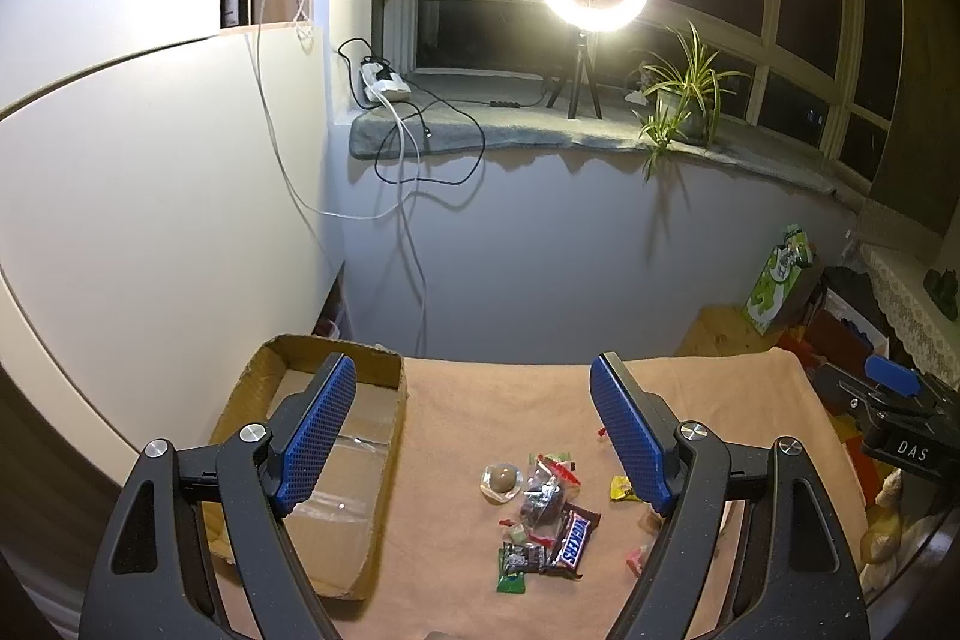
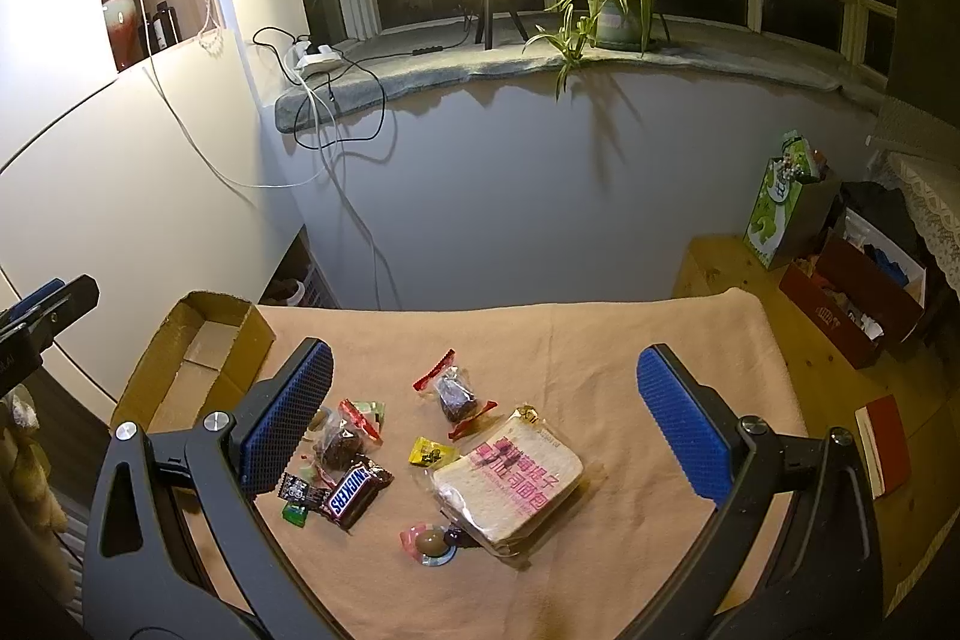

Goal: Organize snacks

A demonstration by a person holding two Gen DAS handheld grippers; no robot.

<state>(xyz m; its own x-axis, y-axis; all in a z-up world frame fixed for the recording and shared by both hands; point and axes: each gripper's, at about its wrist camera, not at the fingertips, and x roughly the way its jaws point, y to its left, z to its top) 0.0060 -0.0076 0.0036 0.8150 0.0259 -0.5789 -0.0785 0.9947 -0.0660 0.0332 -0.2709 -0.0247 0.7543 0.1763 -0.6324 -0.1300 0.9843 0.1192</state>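
Snacks (image 2: 420,460) lie scattered on the tan cloth (image 2: 600,340), with a cardboard box (image 1: 264,370) at its left edge. Left gripper (image 1: 474,430) and right gripper (image 2: 486,424) both hover wide open above them, holding nothing.

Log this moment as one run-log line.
left tongs: open, empty | right tongs: open, empty | snacks: on tan cloth | brown cardboard box: no snacks visible

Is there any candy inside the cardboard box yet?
No, the cardboard box holds no candy; the Snickers bar lies on the cloth.
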